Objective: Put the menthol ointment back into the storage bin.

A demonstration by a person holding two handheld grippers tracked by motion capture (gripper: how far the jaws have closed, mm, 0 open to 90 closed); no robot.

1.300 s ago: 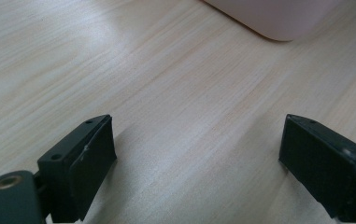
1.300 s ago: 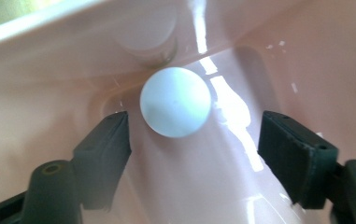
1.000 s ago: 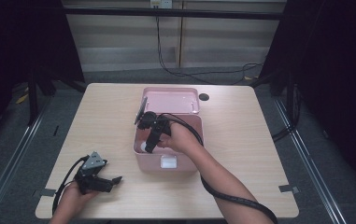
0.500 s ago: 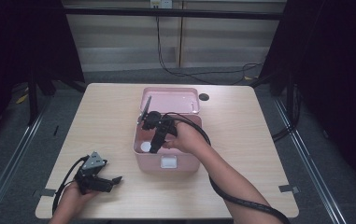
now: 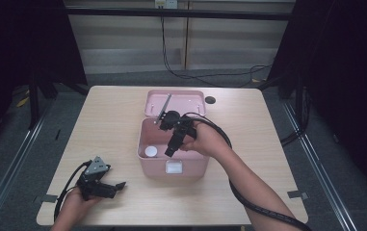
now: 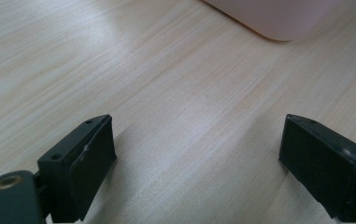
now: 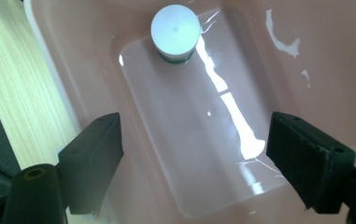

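Note:
A pink box (image 5: 148, 165) stands open at the table's middle, its lid (image 5: 190, 98) tipped back behind it. A small container with a white cap (image 5: 150, 152) (image 7: 174, 28) stands upright in the box's near-left corner. My right gripper (image 5: 170, 149) (image 7: 194, 154) reaches down into the box, open and empty, its jaws spread above the box floor, apart from the white-capped container. My left gripper (image 5: 115, 187) (image 6: 199, 163) rests low over the wooden table at the front left, open with nothing between its jaws.
A pink corner of the box (image 6: 278, 18) lies ahead of the left gripper. A white latch (image 5: 174, 167) sits on the box's front wall. A small dark disc (image 5: 210, 100) lies on the table (image 5: 104, 125) right of the lid. Cables trail from both grippers.
The white-capped container has been let go and now stands in the box. My right gripper has opened and drawn back to the right. The left gripper has not moved.

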